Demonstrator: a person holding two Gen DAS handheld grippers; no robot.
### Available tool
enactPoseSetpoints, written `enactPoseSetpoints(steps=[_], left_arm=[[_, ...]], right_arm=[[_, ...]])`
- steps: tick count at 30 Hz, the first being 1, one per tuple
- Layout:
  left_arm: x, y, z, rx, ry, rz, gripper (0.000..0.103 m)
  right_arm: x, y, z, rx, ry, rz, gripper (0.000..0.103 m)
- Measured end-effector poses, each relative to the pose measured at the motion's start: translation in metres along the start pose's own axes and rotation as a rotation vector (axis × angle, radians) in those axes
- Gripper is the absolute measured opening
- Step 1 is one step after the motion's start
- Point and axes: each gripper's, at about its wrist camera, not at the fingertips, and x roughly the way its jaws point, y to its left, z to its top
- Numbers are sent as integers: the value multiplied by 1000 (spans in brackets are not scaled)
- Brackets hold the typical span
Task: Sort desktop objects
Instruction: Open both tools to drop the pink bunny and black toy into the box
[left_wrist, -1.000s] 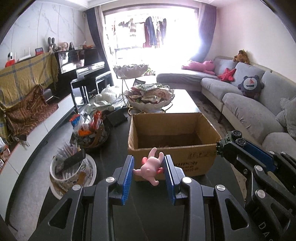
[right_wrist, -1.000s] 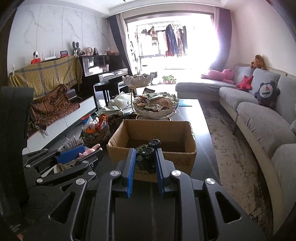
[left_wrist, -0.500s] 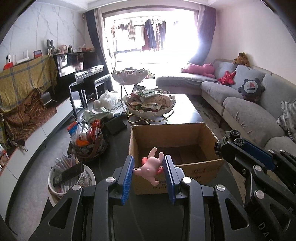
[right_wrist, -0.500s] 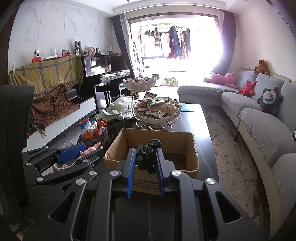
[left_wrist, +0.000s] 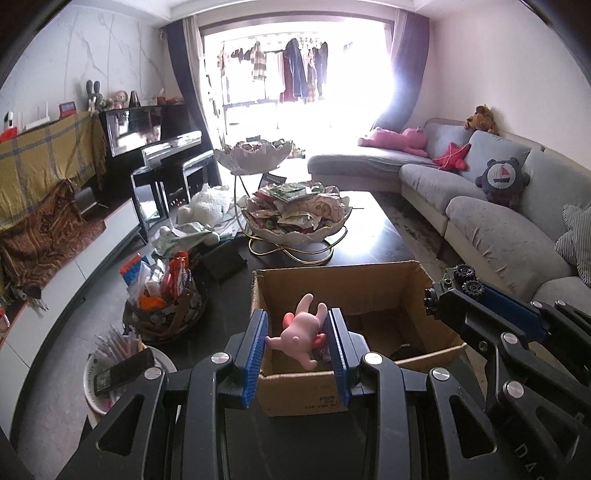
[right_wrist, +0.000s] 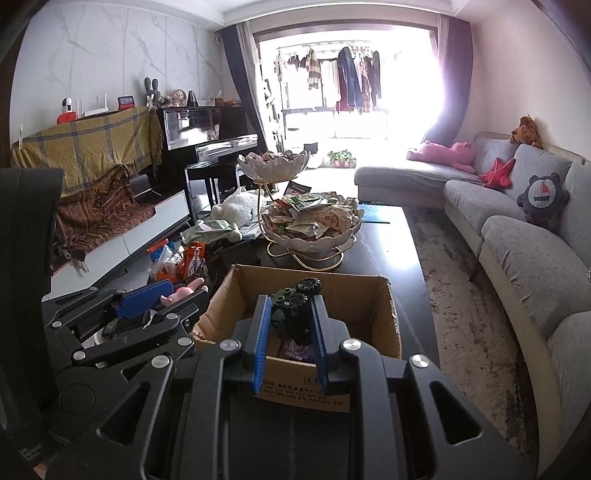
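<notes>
- left gripper: closed on a pink rabbit figure, lower centre of the left wrist frame, held over the near edge of the cardboard box. the figure is pinched off-centre, ears up and legs dangling.
- right gripper: closed on a dark toy vehicle with knobbly wheels, centre of the right wrist frame, above the open box.
- risk, slip: the rabbit figure looks smooth and rounded; judged likely to twist or drop outside the near wall if let go this far back.
- risk, collision: both grippers crowd one box mouth. in the left wrist frame the right gripper sits at the box's right rim, so a sideways move could knock rim or partner.
- risk, box shift: the box appears light; a nudge on its wall could slide it across the dark surface.
- box contents: something dark and a purple item lie at the bottom; too dim to identify.
- surroundings, left of box: a basket of snack packets and a white tub of pens, both near the left gripper's path.
- surroundings, beyond box: a tiered snack bowl stand, a white plush, a small black box.
- right of frame: grey sofa, well apart.
</notes>
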Motion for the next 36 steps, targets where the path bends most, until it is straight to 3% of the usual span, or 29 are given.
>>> enactPoseSetpoints(steps=[24, 30, 33, 36], left_arm=[[64, -14, 17, 20, 67, 1, 30], [79, -11, 21, -19, 166, -50, 30], [73, -12, 21, -2, 148, -34, 31], [61, -11, 20, 12, 127, -21, 31]], right_arm=[[64, -33, 10, 34, 90, -2, 19], [78, -36, 14, 36, 113, -36, 20], [76, -35, 13, 32, 112, -66, 25], [64, -35, 13, 35, 89, -84, 37]])
